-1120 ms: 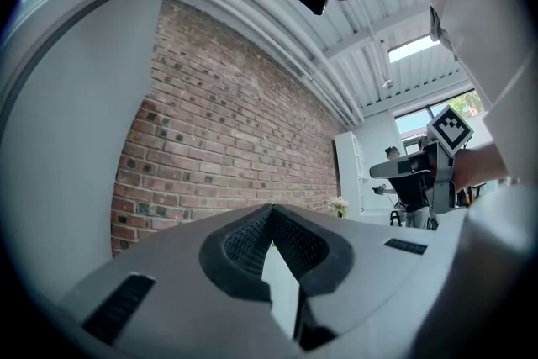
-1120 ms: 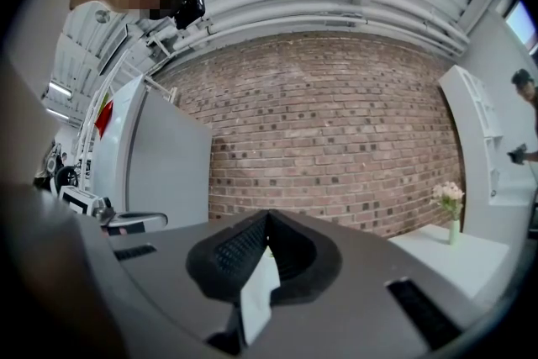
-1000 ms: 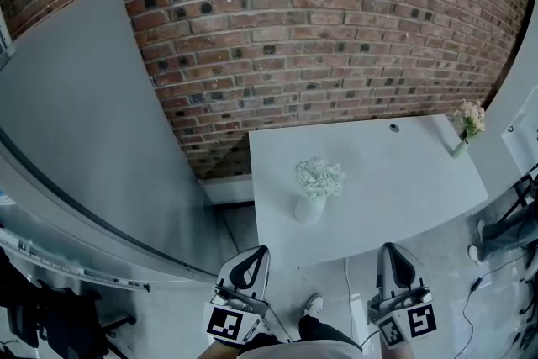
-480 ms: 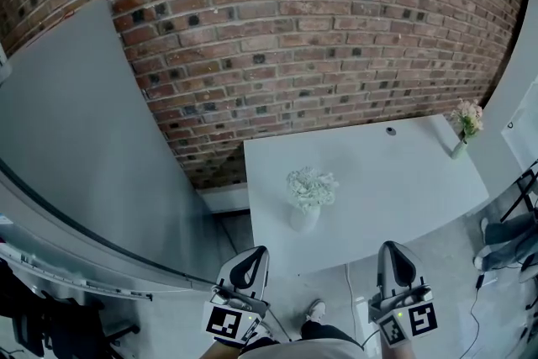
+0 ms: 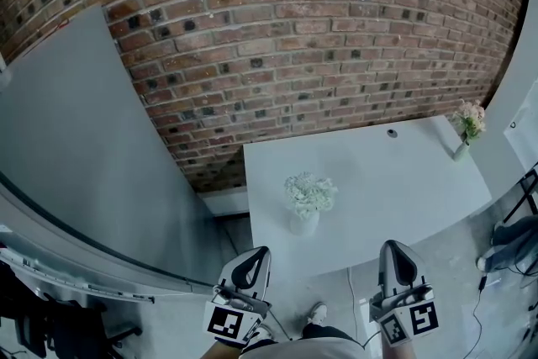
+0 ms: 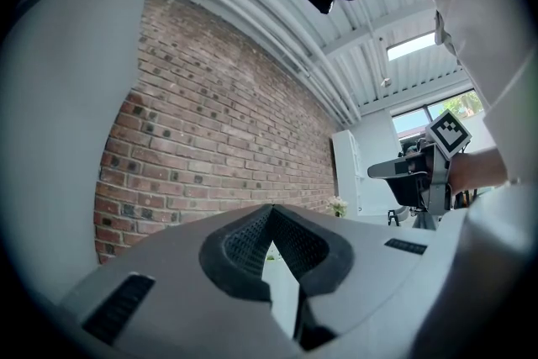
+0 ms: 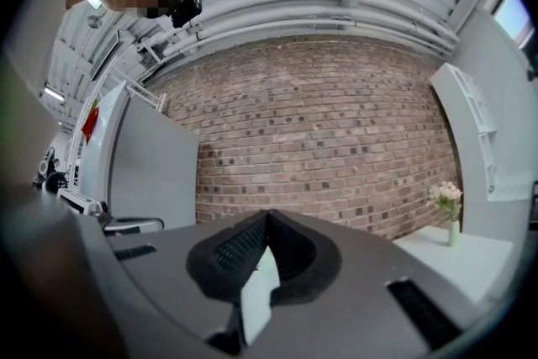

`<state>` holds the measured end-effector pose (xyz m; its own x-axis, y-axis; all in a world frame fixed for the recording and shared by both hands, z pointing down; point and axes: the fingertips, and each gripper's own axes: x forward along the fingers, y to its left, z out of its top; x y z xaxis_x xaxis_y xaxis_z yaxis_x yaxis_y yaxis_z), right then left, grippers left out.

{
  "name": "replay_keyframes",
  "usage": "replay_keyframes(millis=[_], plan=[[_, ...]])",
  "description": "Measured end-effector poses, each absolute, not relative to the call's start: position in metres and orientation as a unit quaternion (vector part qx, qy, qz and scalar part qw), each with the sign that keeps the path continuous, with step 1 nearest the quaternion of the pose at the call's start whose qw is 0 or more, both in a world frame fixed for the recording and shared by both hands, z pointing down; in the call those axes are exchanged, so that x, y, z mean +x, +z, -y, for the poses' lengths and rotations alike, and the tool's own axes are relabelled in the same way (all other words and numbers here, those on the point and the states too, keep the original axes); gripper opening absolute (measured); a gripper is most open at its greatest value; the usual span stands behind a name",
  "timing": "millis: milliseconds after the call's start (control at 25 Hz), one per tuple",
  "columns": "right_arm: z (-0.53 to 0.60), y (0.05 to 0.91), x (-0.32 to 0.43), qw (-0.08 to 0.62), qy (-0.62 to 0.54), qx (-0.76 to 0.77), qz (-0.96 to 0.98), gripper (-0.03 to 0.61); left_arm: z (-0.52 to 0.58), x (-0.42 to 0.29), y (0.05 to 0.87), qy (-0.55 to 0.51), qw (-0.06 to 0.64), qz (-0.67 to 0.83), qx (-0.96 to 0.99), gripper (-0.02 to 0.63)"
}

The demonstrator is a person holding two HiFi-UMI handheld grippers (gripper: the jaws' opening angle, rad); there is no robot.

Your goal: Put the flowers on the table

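Flowers (image 5: 309,193) nearer, ahead of both jaws

I am holding my left gripper (image 5: 255,253) and right gripper (image 5: 395,249) low and near, side by side and well apart, each with its jaws closed to a point and carrying nothing. Just beyond them the white table (image 5: 395,181) is standing against the far brick wall (image 5: 294,29). White flowers (image 5: 308,192) in a pale vase (image 5: 304,223) are sitting by its near-left edge. Pink flowers (image 5: 469,119) in a small vase (image 5: 460,150) are standing at its far right corner. A grey panel (image 5: 76,122) is filling the left.
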<state>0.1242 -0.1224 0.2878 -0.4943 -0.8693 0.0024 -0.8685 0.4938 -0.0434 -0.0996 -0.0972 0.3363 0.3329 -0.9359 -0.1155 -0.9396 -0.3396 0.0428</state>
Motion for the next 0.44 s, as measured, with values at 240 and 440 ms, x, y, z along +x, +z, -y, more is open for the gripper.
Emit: replay_keyframes(millis=[240,440], plan=[[0.1292,0.288,0.1189,0.01,-0.021,-0.494,-0.869,0.017,0.0995,-0.1049,0.3376,0.056,0.013,-0.583,-0.811,0.008],[0.1329,0.2891,0.1164,0.01,-0.021,-0.491,-0.871,0.017,0.101,-0.1101,0.3403,0.056,0.011,-0.588,-0.807,0.008]])
